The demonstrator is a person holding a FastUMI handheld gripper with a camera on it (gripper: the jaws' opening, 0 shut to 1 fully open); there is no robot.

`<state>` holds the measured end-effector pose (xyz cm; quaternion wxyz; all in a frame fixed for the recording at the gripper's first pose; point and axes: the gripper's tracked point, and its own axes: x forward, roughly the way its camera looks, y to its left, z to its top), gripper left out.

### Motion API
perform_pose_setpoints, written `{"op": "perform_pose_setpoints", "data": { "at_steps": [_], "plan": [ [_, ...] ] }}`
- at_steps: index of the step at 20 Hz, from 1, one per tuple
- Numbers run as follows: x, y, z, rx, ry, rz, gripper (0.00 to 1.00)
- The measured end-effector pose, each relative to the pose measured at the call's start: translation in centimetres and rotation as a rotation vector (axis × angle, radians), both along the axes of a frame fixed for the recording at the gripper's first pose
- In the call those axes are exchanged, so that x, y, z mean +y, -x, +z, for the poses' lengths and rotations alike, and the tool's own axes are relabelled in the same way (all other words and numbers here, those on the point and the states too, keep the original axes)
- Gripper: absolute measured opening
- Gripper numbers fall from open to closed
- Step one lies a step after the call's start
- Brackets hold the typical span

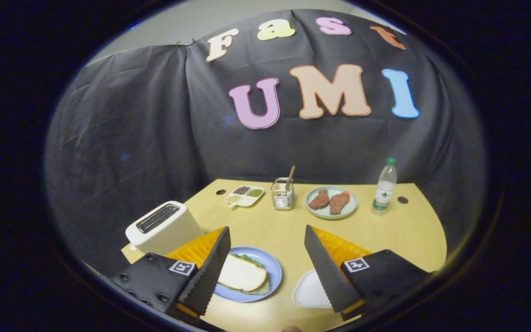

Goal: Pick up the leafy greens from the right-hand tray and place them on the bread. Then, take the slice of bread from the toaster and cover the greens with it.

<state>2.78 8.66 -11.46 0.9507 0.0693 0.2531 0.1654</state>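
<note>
we see the bread slice (242, 273) lying on top of the leafy greens (257, 289) on the blue plate (272, 272) near the tabletop's (284, 230) front edge. our hand-held gripper (265, 267) hangs spread wide above, holding nothing. the white toaster (162, 228) stands at the left edge.

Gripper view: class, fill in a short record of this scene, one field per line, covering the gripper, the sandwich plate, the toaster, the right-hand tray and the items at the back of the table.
gripper: gripper open, fingers spread wide, holding nothing
blue plate: blue plate between the fingers, near the left one
sandwich: bread slice lies on top of leafy greens, green edges showing
toaster: white toaster left of the plate, its slot looks empty
right-hand tray: white tray beside the right finger, looks bare
back of table: divided dish, utensil holder, green plate with two brown pieces, water bottle
</note>
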Motion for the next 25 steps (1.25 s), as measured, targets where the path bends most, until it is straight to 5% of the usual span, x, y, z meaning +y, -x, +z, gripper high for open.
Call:
{"op": "perform_pose_setpoints", "data": {
  "at_steps": [8, 25],
  "plan": [
    [-5.5, 1.8, 10.4, -0.298, 0.022, -0.165, 1.00],
    [-12.6, 2.0, 17.5, -0.458, 0.091, -0.298, 1.00]
  ]
}}
